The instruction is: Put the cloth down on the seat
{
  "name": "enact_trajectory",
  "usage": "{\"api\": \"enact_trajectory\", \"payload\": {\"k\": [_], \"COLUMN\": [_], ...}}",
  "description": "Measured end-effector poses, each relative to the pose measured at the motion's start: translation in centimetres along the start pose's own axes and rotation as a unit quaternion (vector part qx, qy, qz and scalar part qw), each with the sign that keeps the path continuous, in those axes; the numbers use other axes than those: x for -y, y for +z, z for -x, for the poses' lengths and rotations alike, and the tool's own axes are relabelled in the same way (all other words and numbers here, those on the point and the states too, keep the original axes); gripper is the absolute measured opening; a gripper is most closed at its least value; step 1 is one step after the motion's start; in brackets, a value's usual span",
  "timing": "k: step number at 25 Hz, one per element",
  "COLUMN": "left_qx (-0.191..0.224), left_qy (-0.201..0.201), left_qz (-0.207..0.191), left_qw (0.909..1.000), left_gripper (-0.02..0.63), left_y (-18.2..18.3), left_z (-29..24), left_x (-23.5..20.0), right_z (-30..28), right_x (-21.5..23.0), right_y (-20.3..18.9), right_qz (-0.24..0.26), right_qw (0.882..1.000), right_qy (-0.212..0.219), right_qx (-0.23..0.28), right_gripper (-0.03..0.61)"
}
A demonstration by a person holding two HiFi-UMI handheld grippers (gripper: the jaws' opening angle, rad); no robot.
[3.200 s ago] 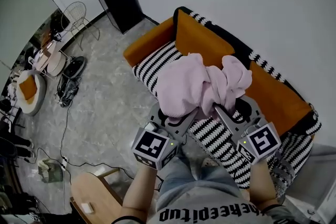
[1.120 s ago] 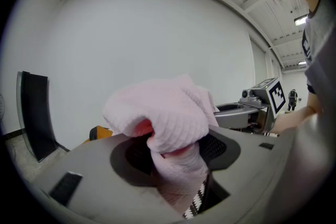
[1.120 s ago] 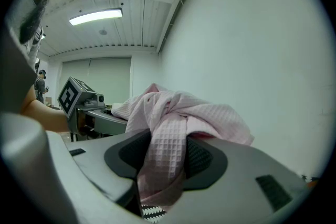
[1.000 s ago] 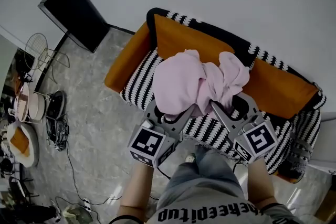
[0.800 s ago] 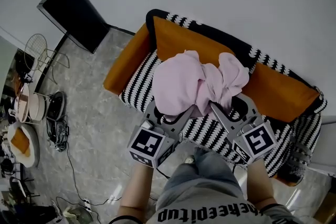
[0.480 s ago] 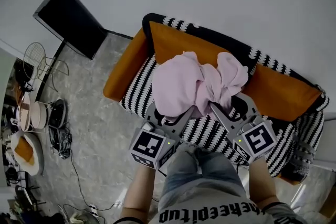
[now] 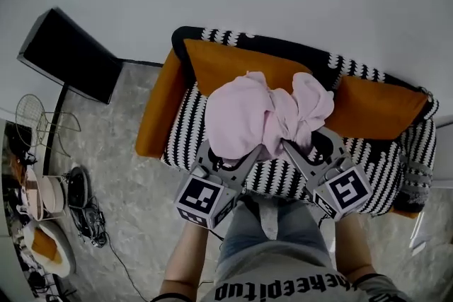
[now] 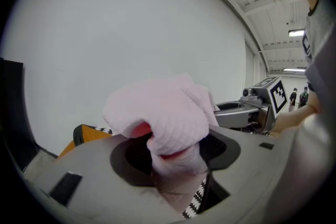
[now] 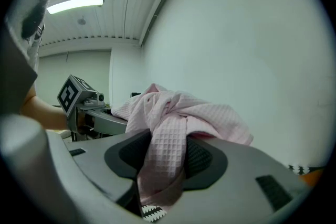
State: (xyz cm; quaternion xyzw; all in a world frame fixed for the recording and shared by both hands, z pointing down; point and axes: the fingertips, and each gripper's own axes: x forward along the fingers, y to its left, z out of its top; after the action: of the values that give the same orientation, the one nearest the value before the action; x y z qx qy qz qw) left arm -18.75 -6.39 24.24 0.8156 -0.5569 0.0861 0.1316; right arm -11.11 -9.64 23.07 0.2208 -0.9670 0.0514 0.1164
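Even, soft indoor light; gripper views bend, perhaps blurring, at edges.

cloth [image 7: 262,113] over seat [image 7: 186,125] | left gripper [image 7: 237,153] at cloth's left | right gripper [image 7: 304,143] at its right | cabinet [image 7: 67,56] left of seat

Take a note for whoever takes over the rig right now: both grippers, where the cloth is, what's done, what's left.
Left hand-held gripper: shut on the pink cloth.
Right hand-held gripper: shut on the same cloth.
Cloth: bunched up, held by both over the striped seat of the orange sofa; not released.
Done: cloth gripped and brought to the sofa.
Left: lower it onto the seat, open both jaws, pull back.
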Motion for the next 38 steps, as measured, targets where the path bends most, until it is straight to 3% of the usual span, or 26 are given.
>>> {"api": "enact_trajectory", "payload": {"k": [14, 27, 38], "left_qx": [-0.049, -0.094, -0.135], "left_qy": [-0.104, -0.138, -0.148], "left_qz": [-0.008, 0.01, 0.023], "left_qw": [0.9934, 0.9859, 0.9794], "left_gripper": [0.262, 0.262, 0.262], "left_y": [-3.8, -9.2, -15.8], "left_z": [-1.0, -3.0, -5.2], "left_x": [-3.9, -4.6, -5.1], "right_z": [-3.2, -4.5, -5.9], "right_x": [-1.5, -1.2, -0.7], "right_y": [-3.7, -9.2, -16.1], "right_qz": [-0.054, -0.082, -0.115], "right_qw": [0.993, 0.987, 0.98], "right_qy": [-0.1, -0.126, -0.135], "right_qx": [-0.024, -0.058, -0.093], "right_gripper": [0.202, 0.202, 0.202]}}
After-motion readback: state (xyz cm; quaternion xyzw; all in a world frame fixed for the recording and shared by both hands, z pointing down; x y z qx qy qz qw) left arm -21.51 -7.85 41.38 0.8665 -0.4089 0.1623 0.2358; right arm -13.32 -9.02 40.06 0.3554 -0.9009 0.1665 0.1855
